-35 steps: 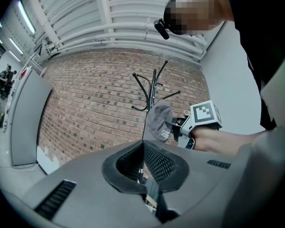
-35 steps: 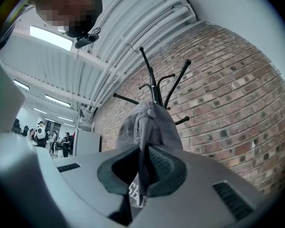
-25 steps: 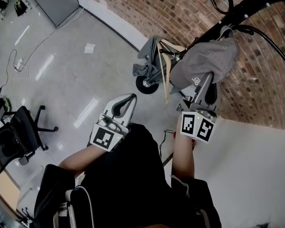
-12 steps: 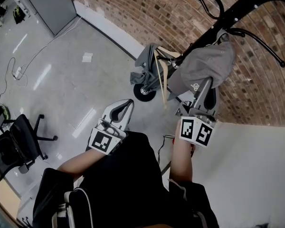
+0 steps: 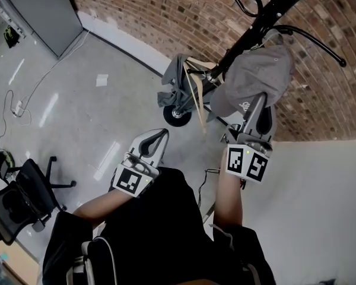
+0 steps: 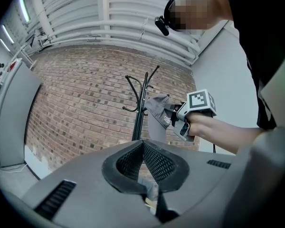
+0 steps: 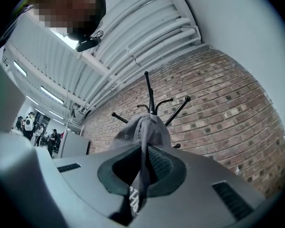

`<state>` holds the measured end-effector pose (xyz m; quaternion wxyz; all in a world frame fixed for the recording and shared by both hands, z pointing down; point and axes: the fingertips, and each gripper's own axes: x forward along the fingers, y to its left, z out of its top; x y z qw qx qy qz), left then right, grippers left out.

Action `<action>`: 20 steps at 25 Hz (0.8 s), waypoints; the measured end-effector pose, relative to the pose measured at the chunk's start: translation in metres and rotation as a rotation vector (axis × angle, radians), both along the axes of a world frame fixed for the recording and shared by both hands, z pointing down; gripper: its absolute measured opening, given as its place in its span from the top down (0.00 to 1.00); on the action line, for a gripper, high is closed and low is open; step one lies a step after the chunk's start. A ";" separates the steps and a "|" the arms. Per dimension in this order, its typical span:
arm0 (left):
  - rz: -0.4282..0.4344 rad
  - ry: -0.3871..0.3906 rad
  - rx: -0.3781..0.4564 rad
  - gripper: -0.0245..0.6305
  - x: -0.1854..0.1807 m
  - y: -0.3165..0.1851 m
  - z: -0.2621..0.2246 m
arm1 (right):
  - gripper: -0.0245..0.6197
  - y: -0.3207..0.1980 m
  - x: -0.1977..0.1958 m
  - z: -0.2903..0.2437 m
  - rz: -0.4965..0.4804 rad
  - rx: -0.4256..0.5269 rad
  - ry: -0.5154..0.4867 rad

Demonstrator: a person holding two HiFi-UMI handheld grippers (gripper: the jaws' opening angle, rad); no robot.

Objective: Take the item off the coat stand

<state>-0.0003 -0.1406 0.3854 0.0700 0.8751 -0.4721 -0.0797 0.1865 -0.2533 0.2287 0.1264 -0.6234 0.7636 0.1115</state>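
Observation:
A grey cap (image 5: 258,76) hangs at the black coat stand (image 5: 267,16), its crown close under a hook arm. My right gripper (image 5: 258,103) is shut on the cap's lower edge. In the right gripper view the cap's fabric (image 7: 140,129) runs down between the pads of the right gripper (image 7: 143,167), with the coat stand's hooks (image 7: 152,96) behind it. Whether the cap still rests on a hook, I cannot tell. My left gripper (image 5: 156,136) is held lower and to the left, shut and empty. The left gripper view shows its jaws (image 6: 142,151) closed, with the cap (image 6: 159,110) ahead.
A wheeled cart draped with grey cloth (image 5: 178,85) stands at the stand's foot. A brick wall (image 5: 166,10) is behind, a white wall (image 5: 320,206) to the right. An office chair (image 5: 18,200), floor cables (image 5: 18,105) and a grey cabinet (image 5: 35,10) lie left.
The head view has drifted, so stand and cart sit higher and further left. My right gripper stays shut on the cap beside the stand. The left gripper has barely moved.

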 end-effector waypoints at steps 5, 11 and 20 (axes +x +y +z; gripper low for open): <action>0.021 0.000 -0.003 0.93 0.003 0.005 0.001 | 0.92 0.007 0.001 -0.005 0.016 0.012 0.018; 0.022 0.006 0.004 0.93 0.004 0.015 0.003 | 0.92 0.018 0.002 -0.005 0.020 0.025 0.029; 0.025 0.027 0.009 0.93 0.008 0.028 -0.003 | 0.92 0.037 -0.008 -0.003 0.019 0.026 0.037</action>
